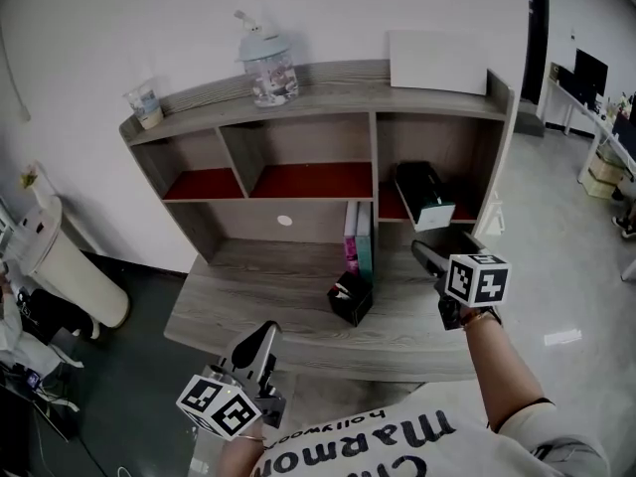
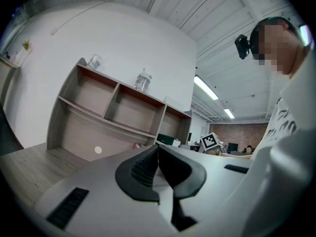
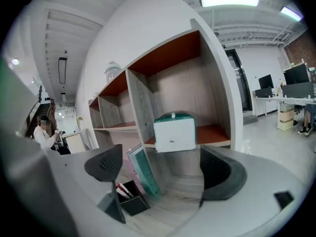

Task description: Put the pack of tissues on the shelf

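Note:
The green and white pack of tissues [image 1: 425, 195] lies in the right compartment of the wooden shelf [image 1: 328, 93], its white end sticking out over the red shelf board. In the right gripper view the pack [image 3: 174, 132] sits straight ahead, beyond the jaws. My right gripper [image 1: 425, 254] hangs just below and in front of that compartment, open and empty [image 3: 160, 167]. My left gripper [image 1: 266, 334] is low at the desk's front edge, and its jaws are shut on nothing [image 2: 157, 154].
Two upright books [image 1: 358, 238] and a black pen holder [image 1: 350, 298] stand on the desk [image 1: 248, 286] left of my right gripper. On the shelf top are a glass jar [image 1: 268, 68], a small cup [image 1: 147, 104] and a white box [image 1: 437, 63]. A white bin [image 1: 65, 266] stands at left.

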A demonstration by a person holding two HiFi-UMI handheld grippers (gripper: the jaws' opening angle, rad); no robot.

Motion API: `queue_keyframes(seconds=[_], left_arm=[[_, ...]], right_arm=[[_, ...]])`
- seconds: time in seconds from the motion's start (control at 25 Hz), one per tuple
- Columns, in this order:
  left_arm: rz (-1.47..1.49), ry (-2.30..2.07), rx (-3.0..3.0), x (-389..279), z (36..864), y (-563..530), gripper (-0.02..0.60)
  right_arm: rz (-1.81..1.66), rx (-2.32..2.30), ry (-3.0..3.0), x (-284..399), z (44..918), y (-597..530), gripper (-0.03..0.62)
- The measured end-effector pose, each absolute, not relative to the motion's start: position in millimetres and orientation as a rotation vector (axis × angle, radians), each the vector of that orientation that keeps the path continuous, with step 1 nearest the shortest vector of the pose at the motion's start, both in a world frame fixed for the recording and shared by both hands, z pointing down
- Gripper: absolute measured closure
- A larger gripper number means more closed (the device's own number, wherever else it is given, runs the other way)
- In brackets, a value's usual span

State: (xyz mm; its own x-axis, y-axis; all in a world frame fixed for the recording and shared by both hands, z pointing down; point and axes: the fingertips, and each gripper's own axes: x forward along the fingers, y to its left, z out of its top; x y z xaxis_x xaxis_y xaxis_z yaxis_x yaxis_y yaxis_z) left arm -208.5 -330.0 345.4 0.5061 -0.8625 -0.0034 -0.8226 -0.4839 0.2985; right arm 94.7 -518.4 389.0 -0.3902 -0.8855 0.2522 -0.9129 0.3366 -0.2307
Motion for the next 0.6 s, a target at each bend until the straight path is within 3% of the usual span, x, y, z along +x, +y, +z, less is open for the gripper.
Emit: queue_keyframes(seconds=[0.36, 0.6], left_arm=[[-0.222, -1.322, 2.593, -190.6, 329.1, -302.5, 0.563], [-0.239, -1.27, 2.585, -182.8, 335.4, -275.1, 0.565]], right_arm=[[0.554, 1.701, -2.513, 83.4, 389.3, -450.9, 0.132], [0.668, 1.677, -2.606, 67.4, 384.0, -400.0, 0.233]])
